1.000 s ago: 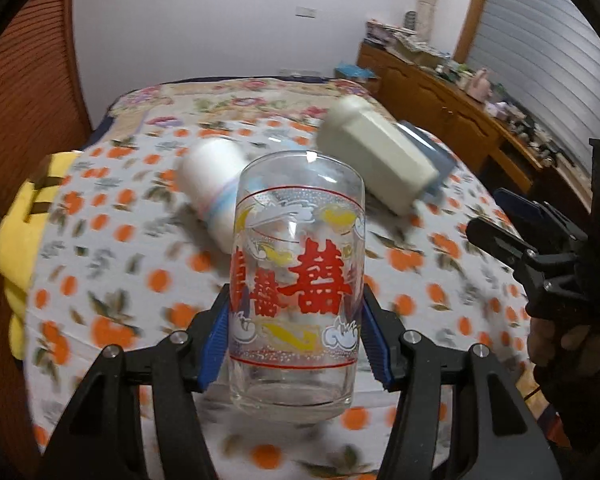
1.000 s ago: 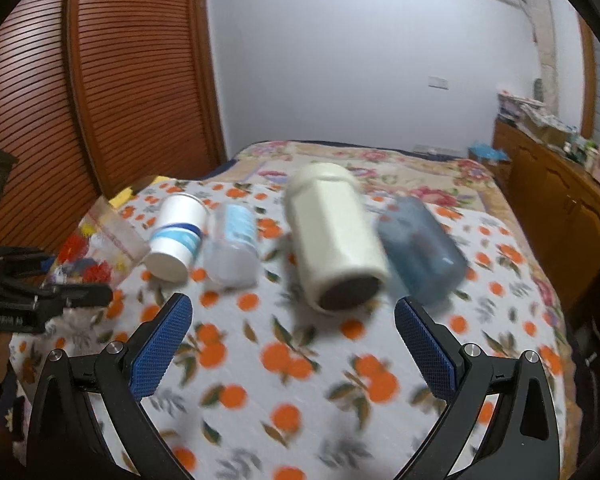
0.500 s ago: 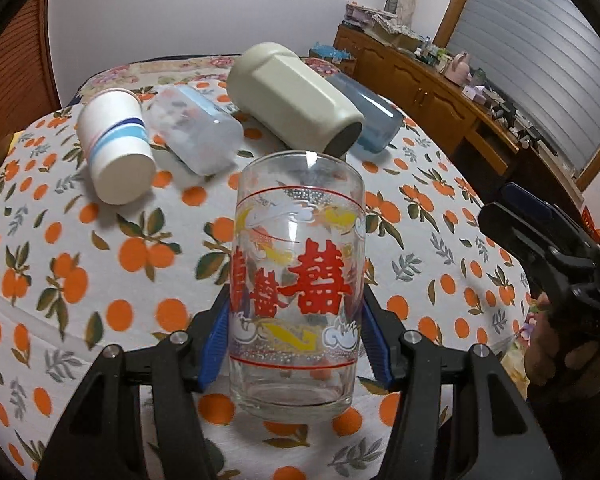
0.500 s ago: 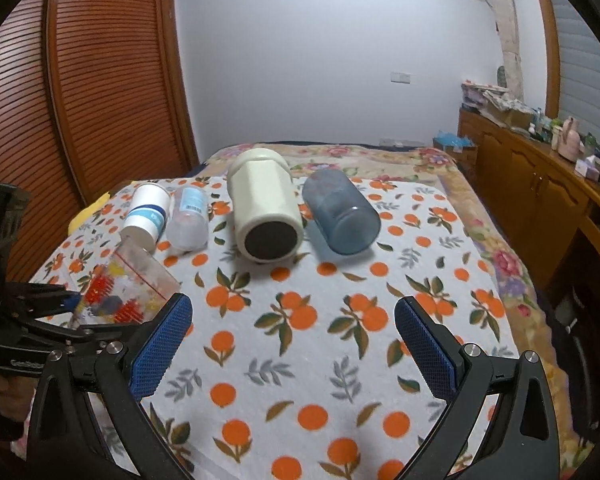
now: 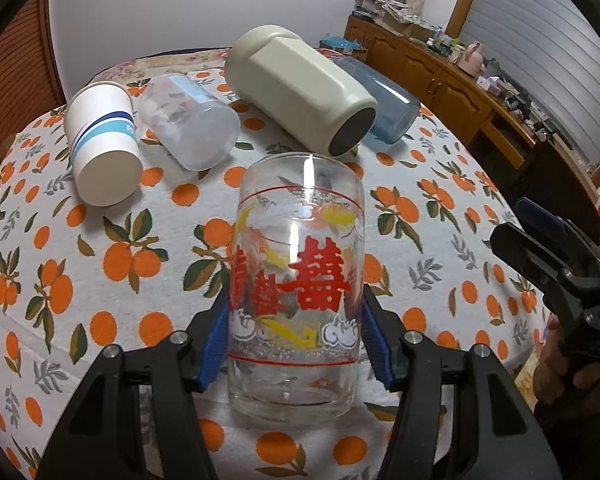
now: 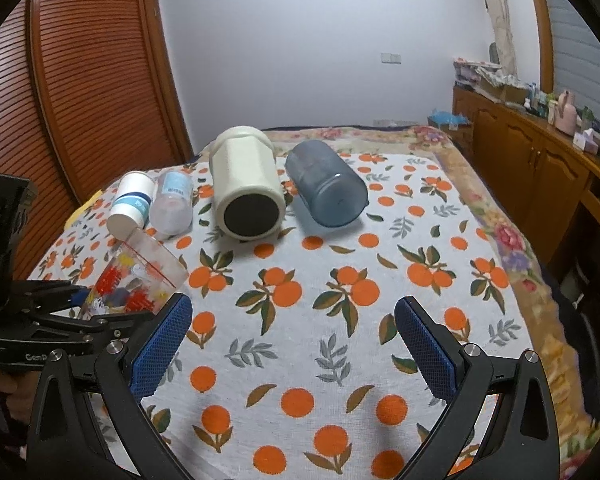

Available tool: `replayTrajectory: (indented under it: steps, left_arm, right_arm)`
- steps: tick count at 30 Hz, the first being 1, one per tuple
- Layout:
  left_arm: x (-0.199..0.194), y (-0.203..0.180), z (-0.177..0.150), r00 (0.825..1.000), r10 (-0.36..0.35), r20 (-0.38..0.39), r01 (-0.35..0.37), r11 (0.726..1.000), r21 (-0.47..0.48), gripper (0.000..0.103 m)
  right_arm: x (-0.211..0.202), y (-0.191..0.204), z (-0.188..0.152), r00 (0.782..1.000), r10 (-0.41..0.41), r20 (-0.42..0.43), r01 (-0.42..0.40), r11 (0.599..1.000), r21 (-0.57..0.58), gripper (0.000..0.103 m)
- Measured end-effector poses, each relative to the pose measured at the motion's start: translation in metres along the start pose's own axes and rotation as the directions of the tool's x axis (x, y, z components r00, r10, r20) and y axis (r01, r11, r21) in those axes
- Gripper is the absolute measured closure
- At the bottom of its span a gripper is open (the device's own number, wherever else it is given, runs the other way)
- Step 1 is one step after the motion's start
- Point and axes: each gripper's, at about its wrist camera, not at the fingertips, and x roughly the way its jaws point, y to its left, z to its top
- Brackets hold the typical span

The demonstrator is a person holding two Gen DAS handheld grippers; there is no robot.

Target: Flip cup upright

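My left gripper (image 5: 294,344) is shut on a clear glass cup (image 5: 296,276) with red characters and yellow and white print. The cup's mouth points away from the camera and its thick base is toward me. In the right wrist view the same glass cup (image 6: 134,282) is tilted, mouth up and to the right, above the orange-print tablecloth (image 6: 340,320), held by the left gripper (image 6: 96,308). My right gripper (image 6: 294,342) is open and empty over the near middle of the cloth; it also shows in the left wrist view (image 5: 548,236) at the right edge.
Several containers lie on their sides at the far part of the table: a white paper cup (image 5: 102,148), a frosted plastic cup (image 5: 188,132), a large cream jar (image 5: 300,100) and a blue translucent cup (image 5: 384,100). A wooden sideboard (image 6: 540,160) stands to the right.
The left gripper has carried the glass cup lower and closer to the cloth, tilting it more. The right gripper has pulled back toward the table's near side and stayed open.
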Motion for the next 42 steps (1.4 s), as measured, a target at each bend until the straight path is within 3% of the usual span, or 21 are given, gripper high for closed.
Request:
replayTrajectory:
  steps: [2, 12, 20, 24, 29, 42]
  left_arm:
    - [0.000, 0.002, -0.001, 1.000, -0.007, -0.004, 0.007, 1.000, -0.007, 0.044]
    - [-0.039, 0.006, 0.006, 0.991, 0.009, 0.131, -0.009, 1.000, -0.001, 0.036]
    - [-0.079, 0.019, 0.001, 0.966, 0.077, 0.247, -0.080, 0.997, 0.002, 0.023]
    - [-0.093, 0.033, -0.005, 0.949, 0.101, 0.297, -0.100, 0.995, -0.018, 0.022]
    - [-0.101, 0.047, -0.013, 0.943, 0.117, 0.313, -0.109, 0.993, -0.044, 0.022]
    - [-0.099, 0.071, -0.030, 0.943, 0.143, 0.300, -0.118, 0.988, -0.101, 0.022]
  right_arm:
    - [0.001, 0.001, 0.000, 1.000, 0.004, -0.004, -0.004, 1.000, 0.000, 0.000]
    - [0.003, 0.011, 0.005, 0.999, 0.038, -0.019, -0.038, 0.999, 0.005, 0.000]
    - [0.008, 0.038, 0.014, 0.990, 0.115, -0.085, -0.114, 0.993, 0.019, 0.005]
    - [0.018, 0.054, 0.018, 0.973, 0.188, -0.130, -0.184, 0.982, 0.049, 0.006]
    - [0.043, 0.072, 0.018, 0.931, 0.287, -0.224, -0.266, 0.956, 0.121, 0.011]
    - [0.083, 0.096, 0.026, 0.890, 0.294, -0.348, -0.253, 0.954, 0.158, 0.017]
